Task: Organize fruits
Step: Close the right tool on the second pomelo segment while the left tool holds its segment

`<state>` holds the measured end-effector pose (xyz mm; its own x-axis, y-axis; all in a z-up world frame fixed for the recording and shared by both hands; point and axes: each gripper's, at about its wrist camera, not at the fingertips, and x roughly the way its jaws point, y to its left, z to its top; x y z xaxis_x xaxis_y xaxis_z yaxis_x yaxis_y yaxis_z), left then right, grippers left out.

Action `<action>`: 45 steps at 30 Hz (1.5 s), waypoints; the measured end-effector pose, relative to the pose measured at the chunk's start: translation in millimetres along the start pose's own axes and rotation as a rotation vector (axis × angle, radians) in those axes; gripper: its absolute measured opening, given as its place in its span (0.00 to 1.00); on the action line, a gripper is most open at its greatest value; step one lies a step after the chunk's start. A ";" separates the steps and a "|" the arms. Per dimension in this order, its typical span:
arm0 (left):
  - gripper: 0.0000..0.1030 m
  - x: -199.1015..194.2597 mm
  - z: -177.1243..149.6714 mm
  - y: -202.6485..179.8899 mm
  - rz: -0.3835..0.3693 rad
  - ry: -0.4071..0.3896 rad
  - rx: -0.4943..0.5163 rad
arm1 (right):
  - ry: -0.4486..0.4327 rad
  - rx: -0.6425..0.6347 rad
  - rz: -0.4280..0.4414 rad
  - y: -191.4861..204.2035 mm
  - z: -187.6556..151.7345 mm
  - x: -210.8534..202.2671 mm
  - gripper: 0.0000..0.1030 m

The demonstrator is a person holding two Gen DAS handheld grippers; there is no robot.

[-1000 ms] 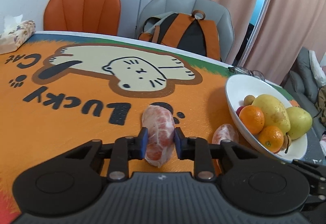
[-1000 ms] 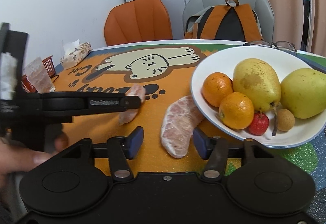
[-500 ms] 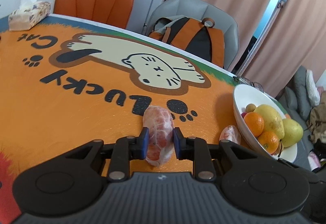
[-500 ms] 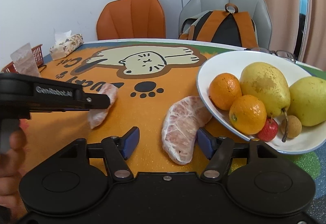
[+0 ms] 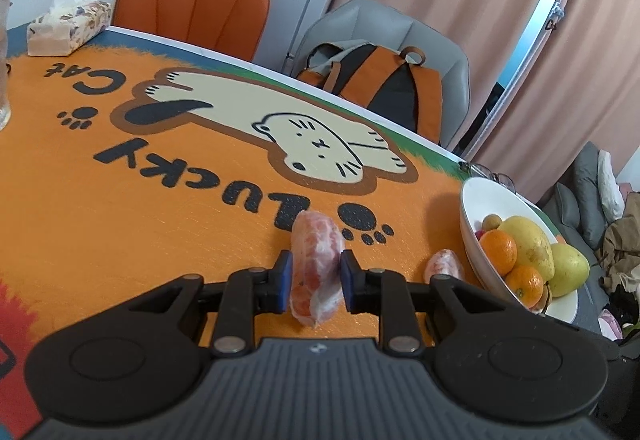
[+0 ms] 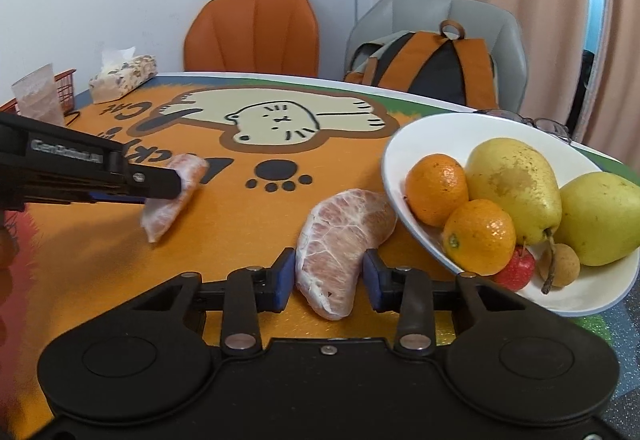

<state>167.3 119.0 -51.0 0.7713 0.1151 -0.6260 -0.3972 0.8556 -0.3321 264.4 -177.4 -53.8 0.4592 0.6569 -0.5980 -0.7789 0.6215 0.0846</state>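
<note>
the left gripper (image 5: 314,280) pinches a peeled pomelo segment (image 5: 316,264) between its blue pads, lifted off the orange mat (image 5: 120,224). the right gripper (image 6: 326,278) straddles the larger pomelo segment (image 6: 340,236), which lies on the mat with its far end touching the white bowl (image 6: 440,127); the left pad touches it, but i cannot tell whether the right pad does too.

risks: the membrane looks soft and slick, so too hard a squeeze may tear or burst it, and too light a grip may let the lifted piece slip out. the larger one is curved and gripped near one end, so it may swing or sag when raised.

in the right wrist view the bowl sits at 2 o'clock, crowded with two oranges (image 6: 436,187), two pears (image 6: 516,187) and small fruits at the near rim; free space is at its far side. its near rim stands between the segment and that space. the tissue box (image 6: 120,79) at 10 o'clock is well apart.
</note>
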 end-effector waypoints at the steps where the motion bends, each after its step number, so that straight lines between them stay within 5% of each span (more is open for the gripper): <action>1: 0.24 1.9 -1.1 -1.0 -0.003 0.005 0.002 | 0.004 -0.004 0.020 0.8 -0.2 -1.1 0.35; 11: 0.30 11.7 -6.0 -6.2 0.009 0.016 0.031 | 0.042 -0.027 0.116 -2.4 -1.1 -11.5 0.35; 16: 0.35 16.4 -6.4 -6.7 0.019 0.017 0.038 | 0.032 -0.042 0.085 4.7 -2.3 -7.7 0.46; 22: 0.37 20.1 -4.6 -7.8 0.023 0.009 0.042 | 0.004 -0.056 0.039 12.9 -4.4 -2.4 0.48; 33: 0.38 29.3 -3.0 -23.0 0.093 -0.004 0.086 | 0.006 -0.024 0.038 8.6 -0.3 0.3 0.45; 45: 0.35 12.5 -18.0 -24.5 0.091 -0.007 0.105 | -0.022 0.062 0.094 -6.5 5.8 -13.8 0.26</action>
<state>177.7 90.5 -63.4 0.7381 0.1980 -0.6450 -0.4118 0.8895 -0.1982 265.6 -188.1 -41.5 0.3956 0.7223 -0.5673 -0.7912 0.5817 0.1890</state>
